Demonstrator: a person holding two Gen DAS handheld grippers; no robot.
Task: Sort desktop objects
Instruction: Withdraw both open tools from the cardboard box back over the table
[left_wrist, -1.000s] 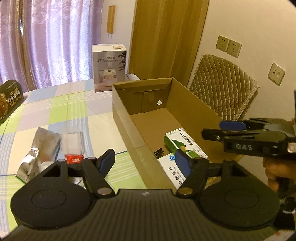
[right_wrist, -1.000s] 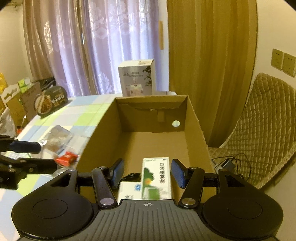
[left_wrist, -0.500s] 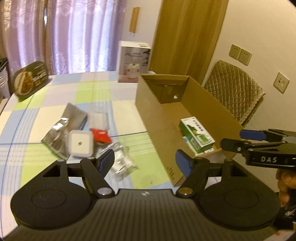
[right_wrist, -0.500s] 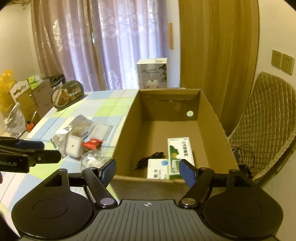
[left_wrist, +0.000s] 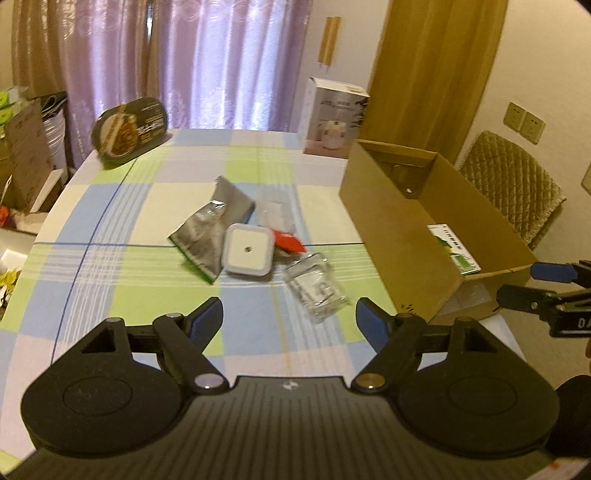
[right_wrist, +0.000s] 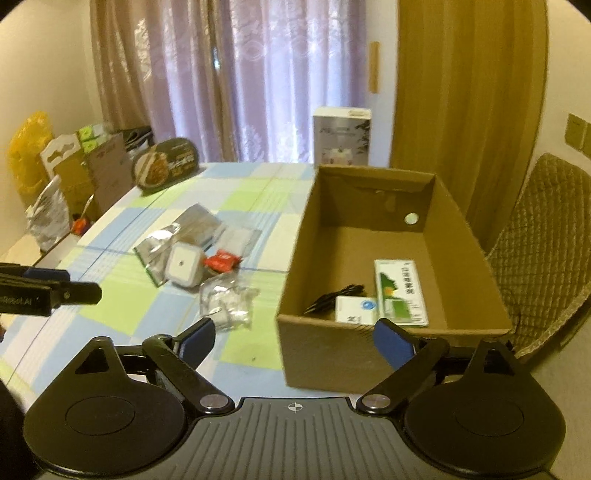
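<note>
Cardboard box had gained the green carton a second earlier; it lay inside beside a small white box and a black cable. Both grippers had since pulled back — left gripper and right gripper spread, empty. Foil pouch, white square plug, red packet and clear bag remained on the table — still to sort. Carton text Chinese, unreadable; right gripper marked "DA…".
</note>
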